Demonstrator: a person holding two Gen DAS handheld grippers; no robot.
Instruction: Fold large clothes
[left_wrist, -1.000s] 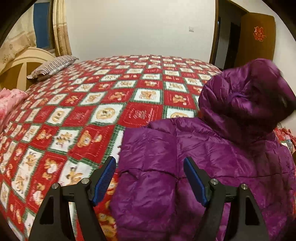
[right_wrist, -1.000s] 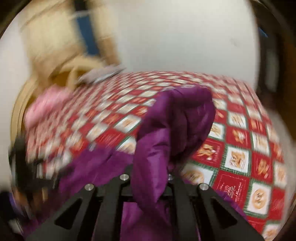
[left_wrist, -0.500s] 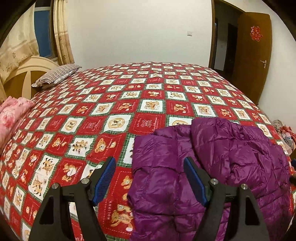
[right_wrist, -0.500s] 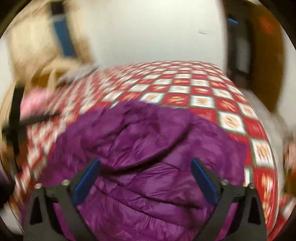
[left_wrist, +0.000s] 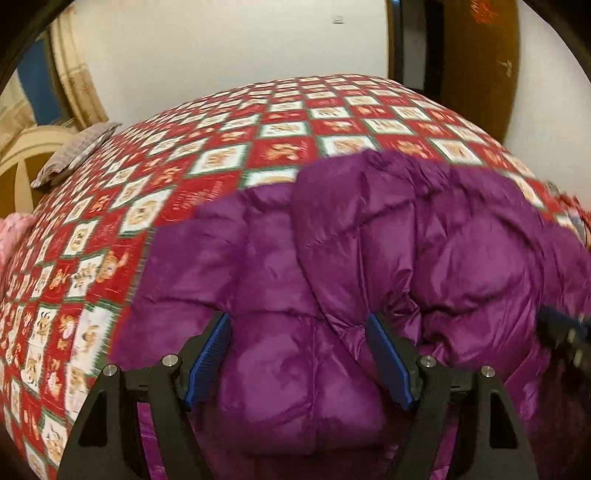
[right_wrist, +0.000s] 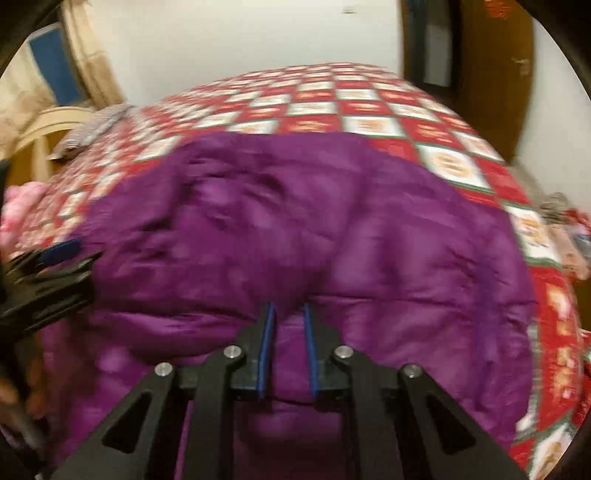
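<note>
Right now, your jacket: the puffy purple quilted down jacket lies bunched on the near part of the bed, a thick fold of it lapped over the lower layer.
Bed cover: a red, white and green checked quilt printed with small bear-like figures lies under the jacket; some red squares carry lettering, too blurred to read.
Your left gripper: its blue-padded fingers stand wide apart over the jacket's quilted panel, gripping nothing; whether the tips touch the fabric you cannot tell.
Your right gripper: its blue pads sit close together with a narrow slot between them, right at the edge of the jacket's upper fold; the blur hides whether fabric is pinched there.
Cross view: the right gripper shows as a dark smear at the right edge of the left camera, and the left one at the left edge of the right camera.
Head of bed: a striped grey pillow lies beside a cream curved headboard.
Door: a brown wooden door bears a small red emblem near its top, not legible.
Pink bundle: a pink cloth sits at the bed's left edge.
</note>
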